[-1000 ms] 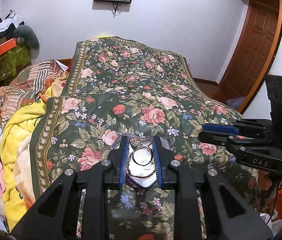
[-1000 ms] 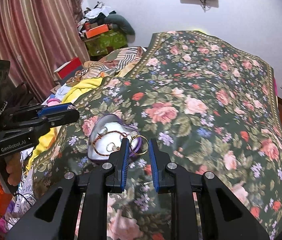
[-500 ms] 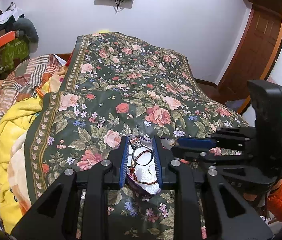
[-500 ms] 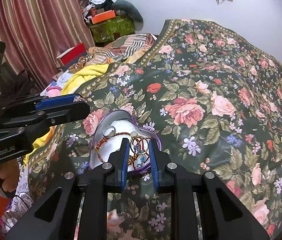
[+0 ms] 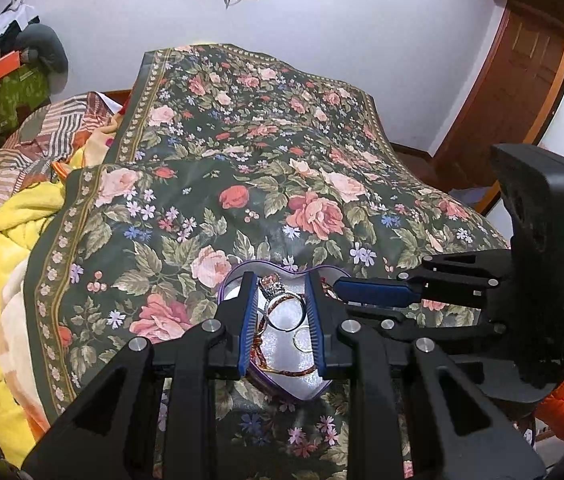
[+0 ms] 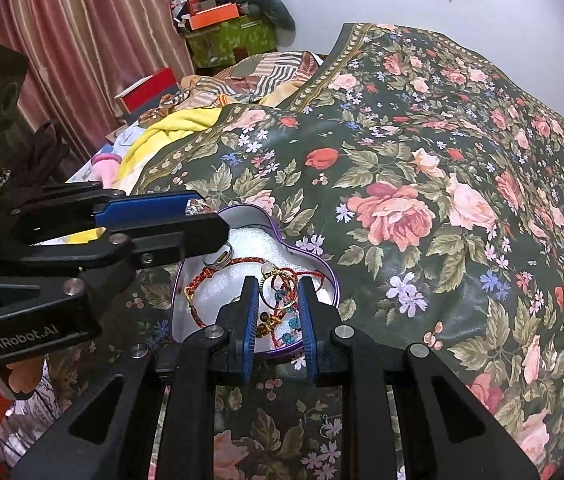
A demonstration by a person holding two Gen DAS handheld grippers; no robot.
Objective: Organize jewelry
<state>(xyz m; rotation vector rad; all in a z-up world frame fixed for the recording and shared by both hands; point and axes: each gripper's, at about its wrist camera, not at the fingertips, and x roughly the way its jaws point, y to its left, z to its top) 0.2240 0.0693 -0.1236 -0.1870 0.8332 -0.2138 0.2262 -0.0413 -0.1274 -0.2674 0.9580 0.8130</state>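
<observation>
A heart-shaped tin point(image 5: 282, 391) point(image 6: 324, 266) with a purple rim and white foam lining lies on the floral bedspread. Inside it are a red braided bracelet point(image 6: 210, 276), blue beads point(image 6: 292, 322) and a small loose ring point(image 5: 302, 340). My left gripper point(image 5: 280, 280) hangs just over the tin, shut on a silver ring with a crystal top point(image 5: 284, 310). My right gripper point(image 6: 277, 284) hovers over the tin's near side, shut on a thin gold ring point(image 6: 278, 290). Each view shows the other gripper close alongside: the right gripper point(image 5: 342, 296), the left gripper point(image 6: 202, 220).
The dark floral bedspread point(image 5: 302, 184) point(image 6: 422, 160) covers the bed and rises toward the white wall. A yellow blanket point(image 5: 10, 248) and striped cloths lie at its left edge. Boxes and clothes point(image 6: 226, 20) are stacked by the curtain. A wooden door point(image 5: 522, 92) stands at right.
Both grippers have come down and in over the tin, which now looks larger beneath them. They have drawn closer together. Each still holds its ring.
</observation>
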